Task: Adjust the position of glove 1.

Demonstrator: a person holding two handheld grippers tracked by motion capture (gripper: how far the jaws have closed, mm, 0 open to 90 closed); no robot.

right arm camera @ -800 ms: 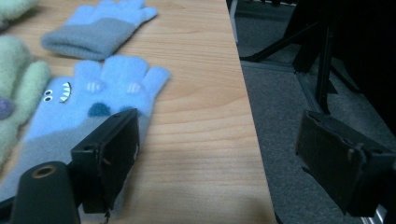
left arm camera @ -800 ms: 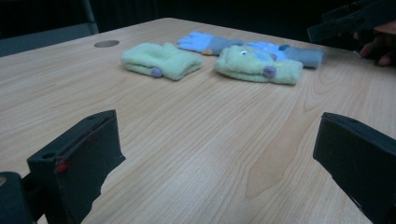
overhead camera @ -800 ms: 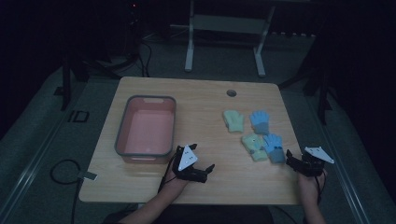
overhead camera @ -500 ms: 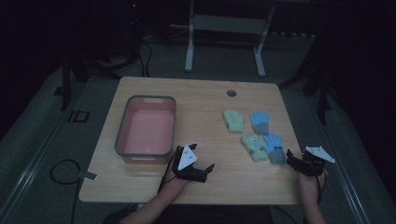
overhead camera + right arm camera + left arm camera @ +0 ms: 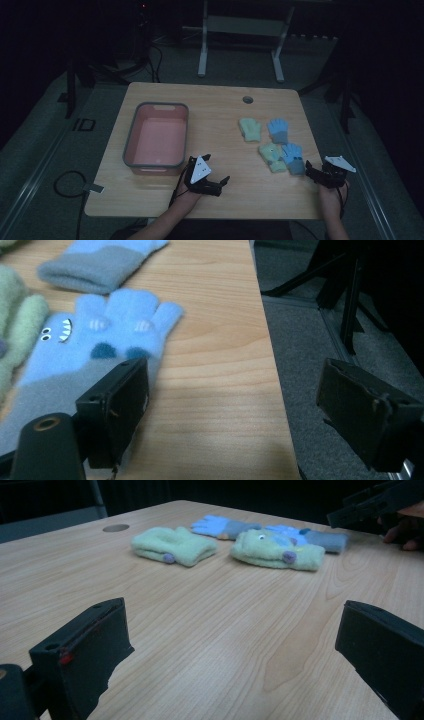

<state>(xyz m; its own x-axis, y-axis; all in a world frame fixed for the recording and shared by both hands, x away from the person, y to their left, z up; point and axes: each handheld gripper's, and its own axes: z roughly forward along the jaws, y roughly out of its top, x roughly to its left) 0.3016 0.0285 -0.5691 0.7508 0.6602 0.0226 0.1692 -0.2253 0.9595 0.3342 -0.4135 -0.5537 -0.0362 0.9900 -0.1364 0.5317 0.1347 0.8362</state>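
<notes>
Nothing is put away yet. Four gloves (image 5: 273, 142) lie near the desk's right edge; the pink bin (image 5: 156, 139) is empty. Left tool (image 5: 216, 184) and right tool (image 5: 313, 173) are both spread wide.

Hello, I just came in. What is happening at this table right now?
A person sits at a wooden table with a gripper in each hand. Nothing is held yet. The left gripper rests near the pink bin, its jaws open and aimed at the gloves. The right gripper is at the table's right edge, jaws open, one jaw right by the nearest blue glove. Two green gloves and another blue glove lie beside it. The bin looks empty.
</notes>
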